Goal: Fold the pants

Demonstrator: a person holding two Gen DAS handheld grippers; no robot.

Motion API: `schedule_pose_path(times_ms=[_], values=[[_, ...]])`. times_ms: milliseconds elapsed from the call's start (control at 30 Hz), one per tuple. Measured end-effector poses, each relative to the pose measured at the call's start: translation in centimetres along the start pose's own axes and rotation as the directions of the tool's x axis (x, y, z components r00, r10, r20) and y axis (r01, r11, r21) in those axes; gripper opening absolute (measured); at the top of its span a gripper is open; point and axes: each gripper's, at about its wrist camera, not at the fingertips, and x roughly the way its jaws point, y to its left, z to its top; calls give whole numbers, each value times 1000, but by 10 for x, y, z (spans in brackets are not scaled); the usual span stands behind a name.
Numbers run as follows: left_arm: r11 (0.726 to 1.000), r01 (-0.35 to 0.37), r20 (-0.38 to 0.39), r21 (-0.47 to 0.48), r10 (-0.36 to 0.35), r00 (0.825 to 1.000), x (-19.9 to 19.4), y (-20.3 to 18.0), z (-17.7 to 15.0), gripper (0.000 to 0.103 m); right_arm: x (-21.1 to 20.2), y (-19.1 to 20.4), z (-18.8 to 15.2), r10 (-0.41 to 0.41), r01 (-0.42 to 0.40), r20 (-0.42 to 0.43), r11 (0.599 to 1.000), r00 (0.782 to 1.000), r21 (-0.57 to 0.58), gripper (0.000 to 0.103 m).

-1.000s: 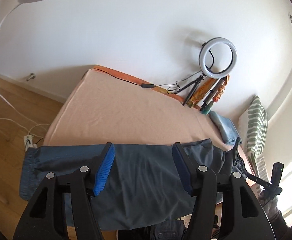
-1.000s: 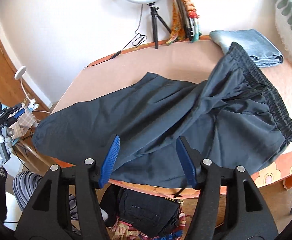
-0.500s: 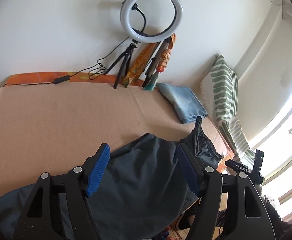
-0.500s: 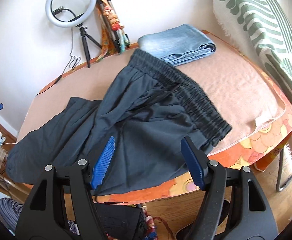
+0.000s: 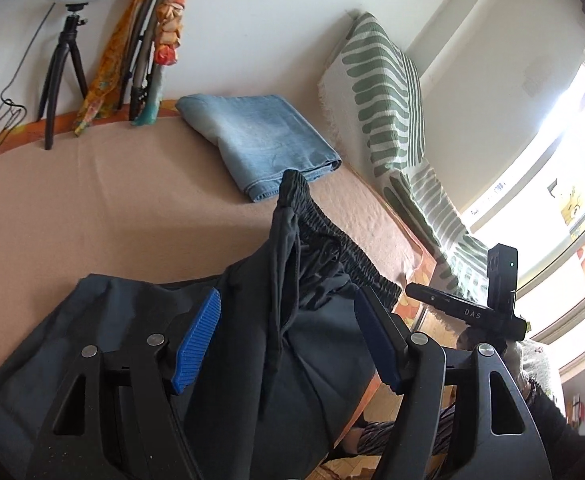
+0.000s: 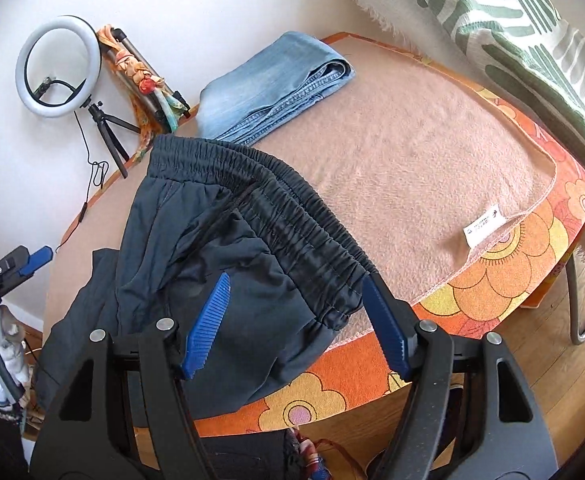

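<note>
Dark pants (image 6: 228,264) (rumpled, waistband up) beneath both gaping hand-held grippers.

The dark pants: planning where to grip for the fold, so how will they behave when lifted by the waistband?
The dark pants will probably drape limply, since they already lie in soft wrinkles. The gathered elastic waistband looks thicker, likely the firmer hold. The smooth fabric may slip between pads.
</note>
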Motion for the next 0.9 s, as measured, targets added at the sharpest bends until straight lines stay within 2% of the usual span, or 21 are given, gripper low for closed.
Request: schedule_pose_path(times_ms=[133, 233, 300, 533, 633, 700, 733, 800, 867, 900], values=[[993, -71, -19, 91, 73, 997, 46, -18, 1, 69, 8, -17, 3, 1, 0, -16, 999, 1000, 46, 72], [992, -87, -31, 93, 90, 995, 70, -20, 6, 69, 18, -27, 2, -10, 13, -50, 998, 999, 63, 72], [986, -124, -35, 112, 129, 991, 84, -21, 10, 69, 23, -32, 1, -5, 10, -66, 997, 998, 76, 72], [985, -165, -33, 43, 166, 986, 110, -7, 20, 69, 32, -42, 5, 25, -17, -85, 995, 996, 99, 71], [986, -164, -31, 23, 165, 986, 116, -4, 21, 69, 40, -45, 6, 57, -43, -110, 991, 992, 128, 62], [984, -174, -21, 31, 174, 984, 118, -3, 21, 68, 47, -46, 6, 53, -36, -124, 991, 991, 132, 61], [985, -169, -17, 24, 169, 985, 119, -1, 21, 65, 50, -46, 6, 51, -33, -130, 990, 990, 134, 59], [991, -137, -6, 5, 137, 991, 121, 1, 21, 53, 52, -46, 6, 47, -31, -123, 992, 991, 126, 55], [993, -121, 5, 20, 120, 993, 122, -1, 21, 21, 54, -46, 6, 66, -49, -129, 990, 990, 133, 37], [993, -114, 11, 30, 113, 993, 122, -2, 22, 15, 55, -47, 5, 68, -49, -130, 988, 989, 144, 36]])
